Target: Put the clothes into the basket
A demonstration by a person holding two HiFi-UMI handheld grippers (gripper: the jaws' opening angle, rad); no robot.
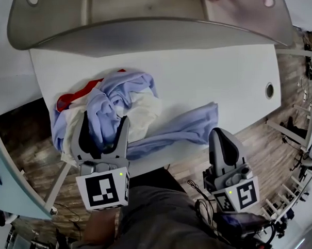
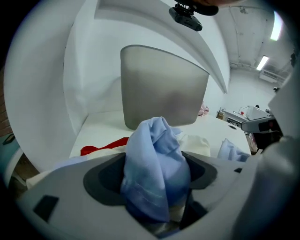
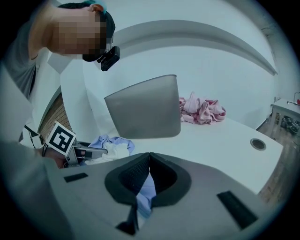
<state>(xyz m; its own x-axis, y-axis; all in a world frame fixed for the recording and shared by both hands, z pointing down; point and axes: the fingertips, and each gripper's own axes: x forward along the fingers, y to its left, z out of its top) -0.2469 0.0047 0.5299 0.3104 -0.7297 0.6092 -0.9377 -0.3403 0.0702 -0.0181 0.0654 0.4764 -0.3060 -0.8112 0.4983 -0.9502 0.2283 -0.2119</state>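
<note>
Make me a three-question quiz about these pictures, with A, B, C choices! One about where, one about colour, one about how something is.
1. Where does the grey basket stand? A on the floor. B on the white table. C on a chair.
2. What colour is the cloth in the fingers of the right gripper? A red. B green. C light blue.
3. Those fingers are: A shut on the cloth. B wide open. C holding a cup.
Answers: B, its base rests on the tabletop; C, pale blue shows there; A, they pinch it.
</note>
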